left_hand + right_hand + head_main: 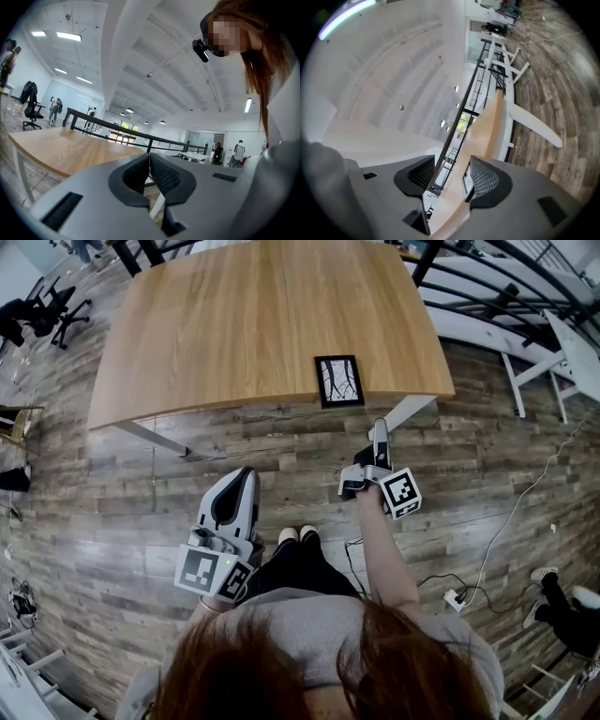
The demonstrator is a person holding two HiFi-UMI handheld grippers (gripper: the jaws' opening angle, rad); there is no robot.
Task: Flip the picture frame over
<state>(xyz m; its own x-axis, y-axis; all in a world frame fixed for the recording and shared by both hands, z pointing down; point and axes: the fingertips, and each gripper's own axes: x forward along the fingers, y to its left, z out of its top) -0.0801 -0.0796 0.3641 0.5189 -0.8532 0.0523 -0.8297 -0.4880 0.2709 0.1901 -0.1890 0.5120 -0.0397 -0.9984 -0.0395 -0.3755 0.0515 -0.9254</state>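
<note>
One camera on the person's head looks steeply down on the wooden table (262, 324). The left gripper (246, 479) camera faces level across that tabletop ahead of its jaws. The right gripper (380, 427) camera, rolled sideways, sees the same table edge-on, near.

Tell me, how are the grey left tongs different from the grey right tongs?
The grey left tongs are shut, tips touching; the grey right tongs are open with nothing between them. The left tongs sit flat, while the right tongs are tipped on their side. The right tongs point nearer the black picture frame; the left tongs hang farther back. Both are empty.
</note>
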